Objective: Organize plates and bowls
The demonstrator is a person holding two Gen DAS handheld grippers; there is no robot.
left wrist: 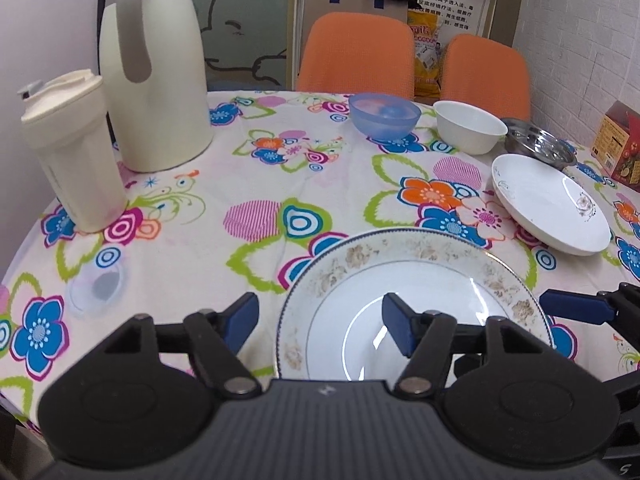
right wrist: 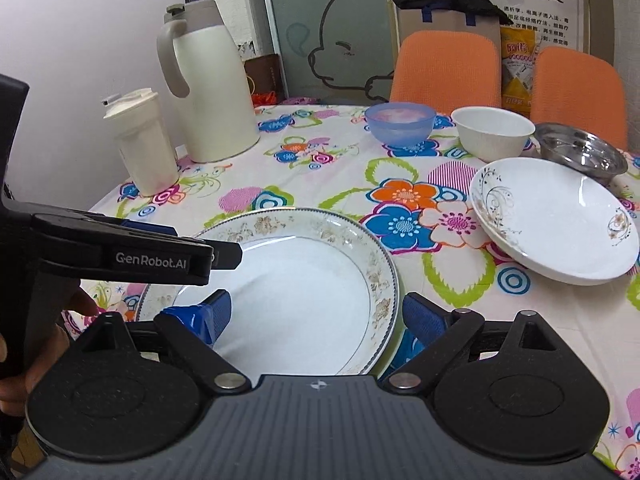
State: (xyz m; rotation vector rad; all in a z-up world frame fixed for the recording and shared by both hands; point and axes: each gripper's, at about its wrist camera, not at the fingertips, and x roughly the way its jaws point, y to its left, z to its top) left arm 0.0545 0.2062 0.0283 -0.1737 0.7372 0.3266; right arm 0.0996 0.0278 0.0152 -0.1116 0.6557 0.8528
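Both open grippers, left gripper and right gripper, straddle the gold-rimmed plate; next, probably closing on its rim.

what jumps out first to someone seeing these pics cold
The loud flowered tablecloth fills both views. Nearest sits a big gold-rimmed plate, with the open left tongs and open right tongs straddling its edges. Behind it stand a cream jug at the left and bowls at the right.

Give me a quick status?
Both tongs open over gold-rimmed plate. Second plate leans on steel bowl. Nothing blocking.
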